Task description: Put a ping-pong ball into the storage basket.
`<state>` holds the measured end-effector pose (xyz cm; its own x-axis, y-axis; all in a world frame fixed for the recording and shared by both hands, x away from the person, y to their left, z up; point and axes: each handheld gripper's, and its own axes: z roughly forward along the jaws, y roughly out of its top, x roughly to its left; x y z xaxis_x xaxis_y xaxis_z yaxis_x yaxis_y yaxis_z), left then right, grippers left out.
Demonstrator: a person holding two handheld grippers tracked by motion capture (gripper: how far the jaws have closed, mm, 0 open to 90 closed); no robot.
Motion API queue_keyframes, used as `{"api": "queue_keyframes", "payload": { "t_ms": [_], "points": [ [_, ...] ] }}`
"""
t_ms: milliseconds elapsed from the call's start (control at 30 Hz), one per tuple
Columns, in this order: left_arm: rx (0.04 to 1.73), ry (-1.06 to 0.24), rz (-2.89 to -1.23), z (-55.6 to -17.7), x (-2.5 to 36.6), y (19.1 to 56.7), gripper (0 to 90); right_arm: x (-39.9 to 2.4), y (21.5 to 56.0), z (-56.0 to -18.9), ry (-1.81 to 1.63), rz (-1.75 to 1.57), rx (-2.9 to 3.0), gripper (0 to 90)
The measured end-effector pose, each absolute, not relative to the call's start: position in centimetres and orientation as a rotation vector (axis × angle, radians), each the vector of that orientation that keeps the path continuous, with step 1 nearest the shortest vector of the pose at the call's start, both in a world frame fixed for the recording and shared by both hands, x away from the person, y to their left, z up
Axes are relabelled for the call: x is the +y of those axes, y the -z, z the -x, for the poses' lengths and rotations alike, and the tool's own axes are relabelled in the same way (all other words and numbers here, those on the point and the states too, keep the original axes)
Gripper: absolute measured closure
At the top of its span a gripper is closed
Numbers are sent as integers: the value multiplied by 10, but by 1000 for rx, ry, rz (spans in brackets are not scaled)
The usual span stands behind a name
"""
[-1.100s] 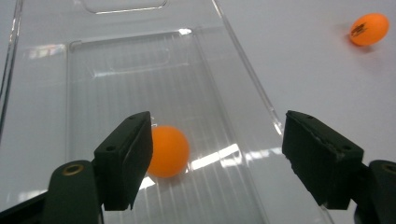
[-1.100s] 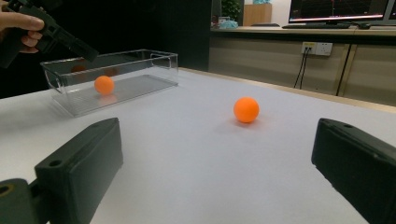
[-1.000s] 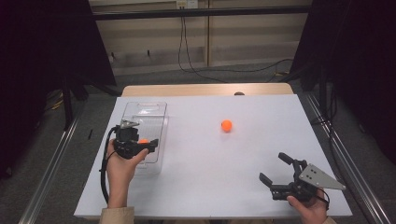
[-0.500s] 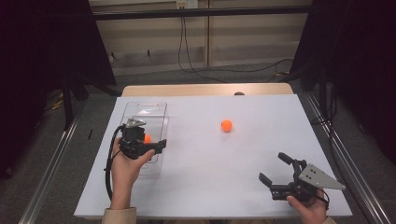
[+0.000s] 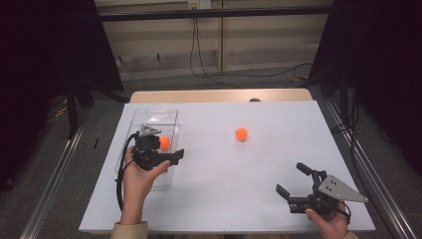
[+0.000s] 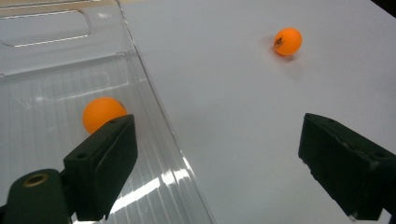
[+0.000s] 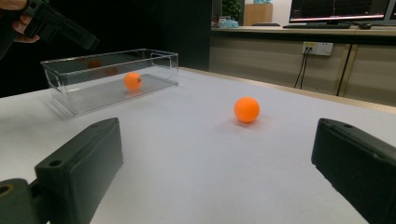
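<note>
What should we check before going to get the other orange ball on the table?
1. First ball lies inside the clear box: ok; the right gripper view shows it on the box floor.
2. Left gripper has let go: ok; its jaws have just been opening, stand wide, and nothing is between them.
3. Second ball sits in the open on the white table, apart from the box: ok.
4. Right gripper ready: ok; jaws open and empty, aimed toward the second ball.
5. Path from either gripper to the second ball has nothing in it: ok.
6. Second ball is perfectly still: cannot tell from one moment.
</note>
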<state>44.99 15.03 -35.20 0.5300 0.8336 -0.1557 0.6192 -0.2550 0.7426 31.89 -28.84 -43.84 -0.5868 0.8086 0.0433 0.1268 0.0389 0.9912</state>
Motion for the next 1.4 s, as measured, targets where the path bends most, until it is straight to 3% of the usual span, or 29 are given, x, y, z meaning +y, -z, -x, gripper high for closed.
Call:
{"api": "queue_keyframes", "payload": {
  "t_ms": [1400],
  "points": [
    [1041, -282, -2045, -448, 102, 367, 71, -289, 440, -320, -1586, -948, 1776, 14]
  ]
}}
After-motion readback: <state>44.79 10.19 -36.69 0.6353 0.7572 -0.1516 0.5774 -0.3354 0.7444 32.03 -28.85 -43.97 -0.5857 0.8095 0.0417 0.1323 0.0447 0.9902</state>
